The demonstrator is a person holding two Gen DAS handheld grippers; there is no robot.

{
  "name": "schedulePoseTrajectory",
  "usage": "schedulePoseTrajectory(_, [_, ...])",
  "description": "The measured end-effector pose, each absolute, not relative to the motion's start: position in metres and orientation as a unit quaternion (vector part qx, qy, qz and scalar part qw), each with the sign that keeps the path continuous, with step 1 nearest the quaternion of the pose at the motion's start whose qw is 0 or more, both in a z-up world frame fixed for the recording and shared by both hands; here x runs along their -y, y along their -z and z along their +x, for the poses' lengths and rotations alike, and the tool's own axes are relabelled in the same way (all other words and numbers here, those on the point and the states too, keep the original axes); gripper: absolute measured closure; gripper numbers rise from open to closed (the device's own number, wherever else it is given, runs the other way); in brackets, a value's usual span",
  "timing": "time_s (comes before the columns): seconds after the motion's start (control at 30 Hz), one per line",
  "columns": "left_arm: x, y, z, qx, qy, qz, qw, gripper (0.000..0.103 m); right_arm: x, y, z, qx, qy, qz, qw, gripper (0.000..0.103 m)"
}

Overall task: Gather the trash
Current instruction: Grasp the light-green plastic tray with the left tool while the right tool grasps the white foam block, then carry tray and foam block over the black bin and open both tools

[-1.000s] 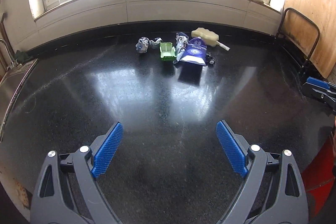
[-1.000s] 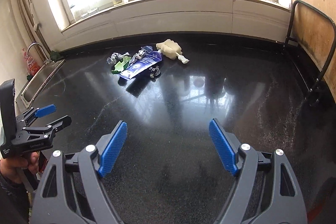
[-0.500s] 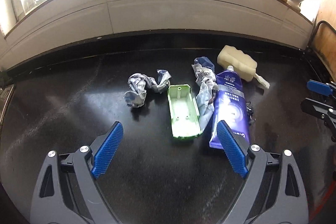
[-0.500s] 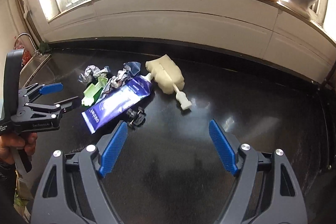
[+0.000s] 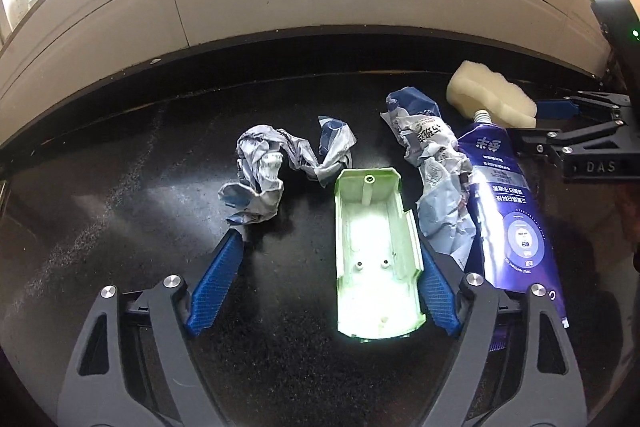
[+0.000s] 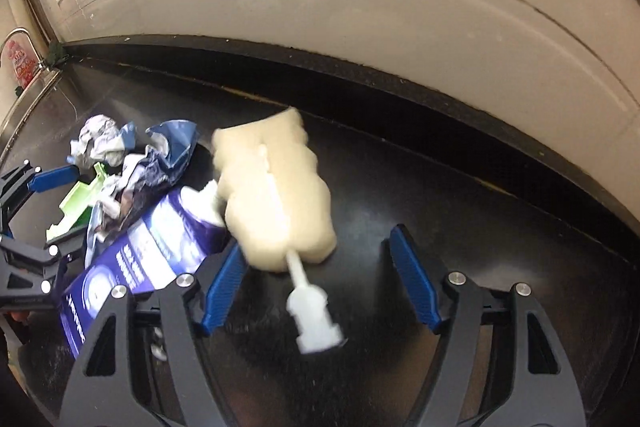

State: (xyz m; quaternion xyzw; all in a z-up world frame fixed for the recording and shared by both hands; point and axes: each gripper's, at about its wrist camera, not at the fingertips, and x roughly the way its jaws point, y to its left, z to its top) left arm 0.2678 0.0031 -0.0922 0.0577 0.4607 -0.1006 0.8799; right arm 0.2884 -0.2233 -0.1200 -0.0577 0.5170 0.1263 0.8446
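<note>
Trash on black counter (image 5: pixel 120 247): green tray (image 5: pixel 376 259) between wide-open left gripper (image 5: pixel 324 283), sponge (image 6: pixel 276 191) before wide-open, empty right gripper (image 6: pixel 316 283). Approach step; next, close on each.

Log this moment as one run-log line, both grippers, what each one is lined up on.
left gripper: open, fingers straddling green plastic tray | right gripper: open, around sponge brush handle | nothing lifted

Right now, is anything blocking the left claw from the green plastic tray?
Nothing visible does. The open left claw already straddles the pale green plastic tray on the black countertop. A crumpled blue-and-white wrapper lies just beside the tray's right edge.
</note>
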Motion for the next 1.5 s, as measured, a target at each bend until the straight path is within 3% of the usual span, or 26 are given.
schedulePoseTrajectory(0.1, [-0.003, 0.091, 0.266, -0.457, 0.105, 0.061, 0.881, 0.038, 0.216, 0.121, 0.292, -0.507, -0.137, -0.067, 0.848, 0.041])
schedulePoseTrajectory(0.13, [-0.002, 0.091, 0.266, -0.456, 0.105, 0.063, 0.882, 0.042, 0.214, 0.119, 0.292, -0.503, -0.137, -0.066, 0.851, 0.060])
schedulePoseTrajectory(0.17, [-0.002, 0.090, 0.265, -0.456, 0.103, 0.062, 0.882, 0.052, 0.213, 0.117, 0.291, -0.502, -0.136, -0.066, 0.852, 0.069])
schedulePoseTrajectory(0.2, [-0.001, 0.089, 0.262, -0.456, 0.102, 0.061, 0.882, 0.065, 0.212, 0.116, 0.289, -0.502, -0.133, -0.068, 0.852, 0.072])
schedulePoseTrajectory(0.27, [-0.001, 0.087, 0.258, -0.458, 0.098, 0.053, 0.882, 0.070, 0.210, 0.113, 0.282, -0.494, -0.126, -0.073, 0.857, 0.078])
schedulePoseTrajectory(0.53, [-0.007, 0.056, 0.212, -0.439, 0.091, 0.042, 0.893, 0.070, 0.220, 0.072, 0.211, -0.472, -0.064, -0.036, 0.879, 0.079])
schedulePoseTrajectory(0.8, [0.004, 0.025, 0.113, -0.421, 0.096, 0.039, 0.901, 0.070, 0.207, 0.038, 0.094, -0.455, -0.038, -0.009, 0.889, 0.079])
schedulePoseTrajectory(1.03, [0.008, 0.036, 0.040, -0.432, 0.111, 0.009, 0.895, 0.070, 0.206, 0.033, 0.007, -0.456, -0.033, 0.014, 0.889, 0.079])
schedulePoseTrajectory(1.5, [-0.011, 0.036, 0.023, -0.429, 0.098, 0.001, 0.898, 0.070, 0.200, 0.028, -0.012, -0.452, -0.028, 0.019, 0.891, 0.079])
